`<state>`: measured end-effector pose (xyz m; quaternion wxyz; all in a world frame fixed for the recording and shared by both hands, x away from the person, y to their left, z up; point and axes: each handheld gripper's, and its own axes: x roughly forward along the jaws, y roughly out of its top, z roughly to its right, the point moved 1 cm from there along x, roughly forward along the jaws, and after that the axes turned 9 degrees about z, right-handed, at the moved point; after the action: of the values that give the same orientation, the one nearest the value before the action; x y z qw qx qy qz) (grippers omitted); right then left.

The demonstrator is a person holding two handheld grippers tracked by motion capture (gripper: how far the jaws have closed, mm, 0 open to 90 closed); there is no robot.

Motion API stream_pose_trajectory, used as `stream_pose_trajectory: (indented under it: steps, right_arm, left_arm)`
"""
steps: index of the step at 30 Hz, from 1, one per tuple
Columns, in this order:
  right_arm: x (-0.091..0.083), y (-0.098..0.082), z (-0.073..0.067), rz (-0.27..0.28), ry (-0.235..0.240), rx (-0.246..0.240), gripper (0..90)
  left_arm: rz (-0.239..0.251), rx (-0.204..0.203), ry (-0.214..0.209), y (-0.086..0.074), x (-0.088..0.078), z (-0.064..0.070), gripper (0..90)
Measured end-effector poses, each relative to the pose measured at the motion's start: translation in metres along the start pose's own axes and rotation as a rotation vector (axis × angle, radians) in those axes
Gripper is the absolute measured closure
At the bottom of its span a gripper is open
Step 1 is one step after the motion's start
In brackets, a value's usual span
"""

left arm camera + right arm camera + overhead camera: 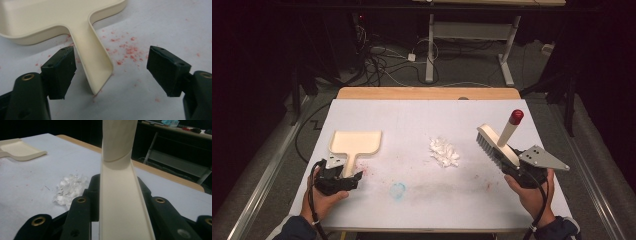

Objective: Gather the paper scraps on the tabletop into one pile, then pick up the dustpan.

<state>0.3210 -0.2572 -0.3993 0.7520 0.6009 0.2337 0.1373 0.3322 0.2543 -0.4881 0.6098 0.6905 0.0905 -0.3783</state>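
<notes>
Left gripper (pixel 343 176) rests low at the bench's (pixel 422 112) near-left edge, the hand (pixel 326 199) beneath it and the forearm entering from below. Its fingers (pixel 61 71) are released and straddle the handle end of the cream dustpan (pixel 356 143), which lies flat on the bench. Right gripper (pixel 512 162) is raised at the near-right; its fingers (pixel 93 197) are clenched on the brush (pixel 498 142), bristles facing the white scraps (pixel 444 152) at mid-bench.
</notes>
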Motion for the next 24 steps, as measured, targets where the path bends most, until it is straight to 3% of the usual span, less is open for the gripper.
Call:
stream_pose_trajectory:
  steps: [2, 8, 12, 24]
  right_arm:
    - [-0.001, -0.002, -0.002, -0.013, -0.004, -0.015, 67.3]
    - [0.0, -0.003, -0.001, -0.011, 0.001, -0.01, 67.3]
    - [0.002, -0.005, 0.0, -0.011, 0.007, 0.005, 67.3]
    - [0.003, -0.008, -0.001, -0.014, 0.017, 0.014, 67.2]
  left_arm:
    - [-0.02, 0.001, 0.025, 0.002, 0.006, -0.001, 23.8]
    - [-0.029, -0.083, 0.041, 0.008, 0.023, -0.015, 24.2]
    - [-0.021, -0.073, 0.043, 0.013, 0.029, -0.018, 25.6]
    - [-0.006, -0.074, 0.039, 0.015, 0.031, -0.027, 50.9]
